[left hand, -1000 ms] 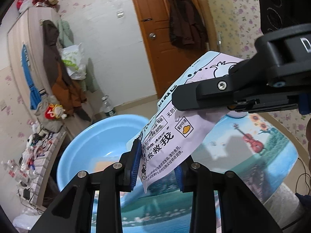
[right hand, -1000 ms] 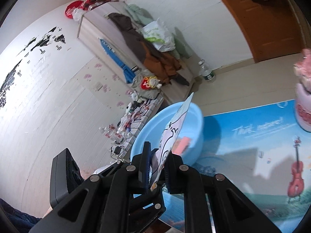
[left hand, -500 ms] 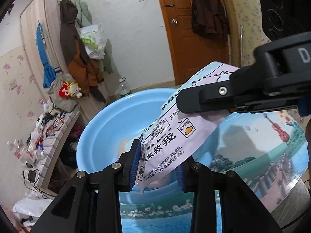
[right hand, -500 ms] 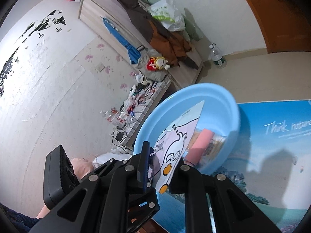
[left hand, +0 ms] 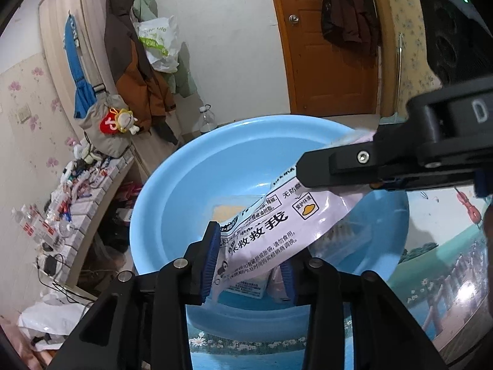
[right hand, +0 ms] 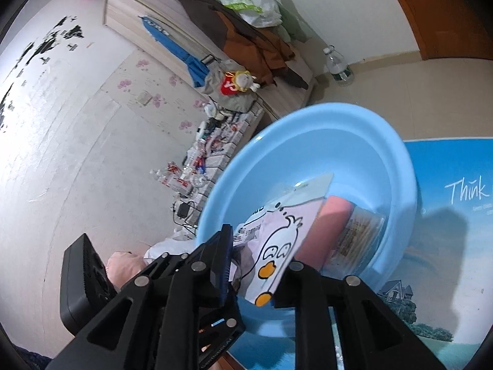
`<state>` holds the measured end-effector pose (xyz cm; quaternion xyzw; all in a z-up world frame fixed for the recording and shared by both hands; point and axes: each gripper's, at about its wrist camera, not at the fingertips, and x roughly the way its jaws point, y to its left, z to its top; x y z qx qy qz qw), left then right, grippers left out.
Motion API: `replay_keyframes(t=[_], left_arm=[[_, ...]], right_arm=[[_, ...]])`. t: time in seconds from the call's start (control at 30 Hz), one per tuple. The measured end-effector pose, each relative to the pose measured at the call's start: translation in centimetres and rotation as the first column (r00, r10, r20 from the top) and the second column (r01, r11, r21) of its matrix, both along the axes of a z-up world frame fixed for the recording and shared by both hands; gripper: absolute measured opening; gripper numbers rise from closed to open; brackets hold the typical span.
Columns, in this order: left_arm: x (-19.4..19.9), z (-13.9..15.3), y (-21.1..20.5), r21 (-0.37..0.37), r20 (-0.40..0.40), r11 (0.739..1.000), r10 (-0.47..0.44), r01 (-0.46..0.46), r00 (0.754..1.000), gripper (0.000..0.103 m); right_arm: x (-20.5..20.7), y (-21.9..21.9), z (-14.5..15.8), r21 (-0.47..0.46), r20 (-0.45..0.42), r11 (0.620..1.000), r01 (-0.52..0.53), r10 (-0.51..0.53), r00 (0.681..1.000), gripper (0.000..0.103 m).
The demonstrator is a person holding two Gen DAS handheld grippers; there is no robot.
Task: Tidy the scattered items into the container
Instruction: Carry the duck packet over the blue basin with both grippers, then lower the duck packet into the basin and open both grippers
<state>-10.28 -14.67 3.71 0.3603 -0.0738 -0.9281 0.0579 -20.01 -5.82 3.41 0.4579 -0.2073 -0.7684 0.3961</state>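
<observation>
Two grippers, one item: lilac snack packet (left hand: 277, 231), held over the blue basin (left hand: 185, 191) near the table's (right hand: 446, 215) edge. My left gripper (left hand: 249, 265) pinches its lower end. My right gripper (right hand: 252, 265) looks spread, the packet loose between its fingers. Long axis runs from left gripper up toward right. Basin lies directly beneath, already holding a pink pack (right hand: 326, 225) and wrapped biscuits (right hand: 360, 231). Left is the holding hand; release drops it in, I judge.
</observation>
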Motion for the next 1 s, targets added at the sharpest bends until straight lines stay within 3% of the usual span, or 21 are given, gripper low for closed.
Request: replay_keyframes(t=[0.3,0.87,0.93,1.0], left_arm=[[-1.2,0.0,-0.4,-0.007,-0.006,1.000,0.023,-0.023,1.000,0.041],[-0.7,1.0,-1.0,0.008,-0.037,0.999,0.049,-0.049,0.998,0.041],[-0.4,1.3,-0.9,0.011,-0.045,0.999,0.049,-0.048,0.998,0.045],[-0.1,1.6,-0.7,0.016,-0.053,0.999,0.051,-0.050,0.997,0.052]], right_arm=[[-2.0,0.6,-1.2,-0.005,0.026,0.998,0.057,-0.057,0.998,0.031],[-2.1,2.4,-1.4,0.002,0.019,0.995,0.097,-0.097,0.995,0.033],[-1.7,2.7,-1.1,0.021,0.001,0.994,0.105,-0.105,0.994,0.035],[-1.2,3.0,-0.6,0.046,-0.027,0.992,0.120,-0.119,0.993,0.047]])
